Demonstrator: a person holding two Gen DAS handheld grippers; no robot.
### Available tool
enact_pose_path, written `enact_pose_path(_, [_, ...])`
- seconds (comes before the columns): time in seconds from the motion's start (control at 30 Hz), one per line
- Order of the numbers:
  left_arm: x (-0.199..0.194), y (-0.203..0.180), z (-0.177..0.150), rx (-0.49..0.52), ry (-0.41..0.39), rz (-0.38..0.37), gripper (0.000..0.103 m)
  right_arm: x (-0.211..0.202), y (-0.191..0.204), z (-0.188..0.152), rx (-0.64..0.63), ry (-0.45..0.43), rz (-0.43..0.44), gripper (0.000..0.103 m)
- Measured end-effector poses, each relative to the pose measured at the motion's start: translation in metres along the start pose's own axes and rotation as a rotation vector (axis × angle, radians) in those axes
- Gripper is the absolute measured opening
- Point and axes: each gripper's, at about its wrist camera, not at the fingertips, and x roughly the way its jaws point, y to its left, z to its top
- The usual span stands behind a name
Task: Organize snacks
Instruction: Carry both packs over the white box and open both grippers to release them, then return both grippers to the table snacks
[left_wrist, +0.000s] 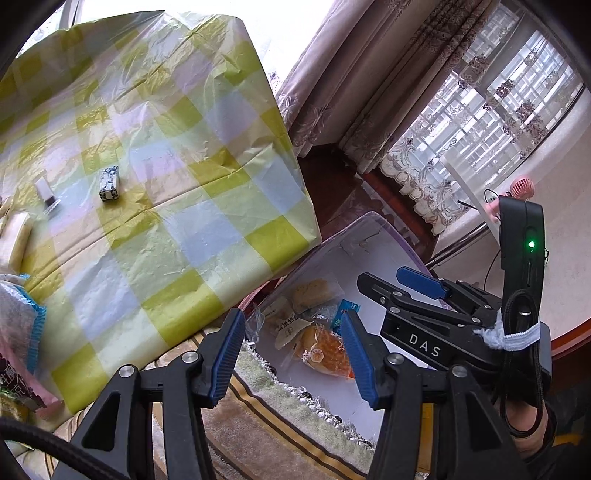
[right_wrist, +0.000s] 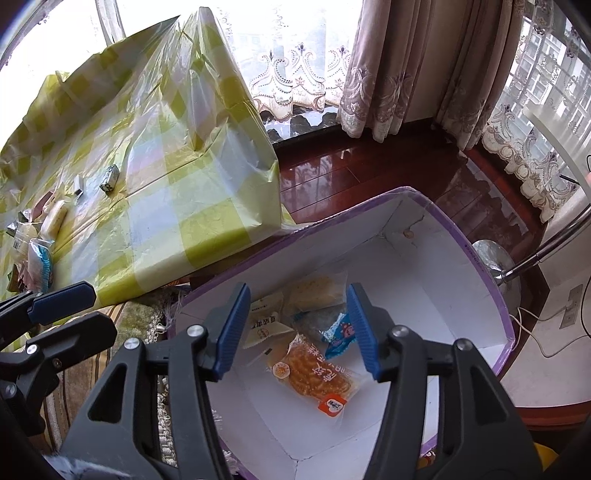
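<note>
Now both hand-held grippers hover over the white box (right_wrist: 436, 266), jaws apart and empty: the left hand-held gripper (left_wrist: 293, 356) and the right hand-held gripper (right_wrist: 295, 328). Inside the box lie the snack packets (right_wrist: 314, 373). Beside the box, more snacks (right_wrist: 40, 236) sit on the checked table (right_wrist: 155, 192).

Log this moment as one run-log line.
left hand-held gripper: open, empty | right hand-held gripper: open, empty, above box | orange snack packet: in box | snacks left on table
</note>
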Motion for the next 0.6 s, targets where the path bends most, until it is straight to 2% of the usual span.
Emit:
enact_pose_path(0.3, [-0.034,0.035,-0.011,-0.089,-0.085,0.075,0.055,-0.006,0.021,0.001,-0.042,-0.013,0.041,0.062])
enact_pose_path(0.6, [-0.098,0.105,-0.045,-0.272,-0.204,0.184,0.055,-0.013,0.060,0.004,-0.107,-0.025,0.137,0.062])
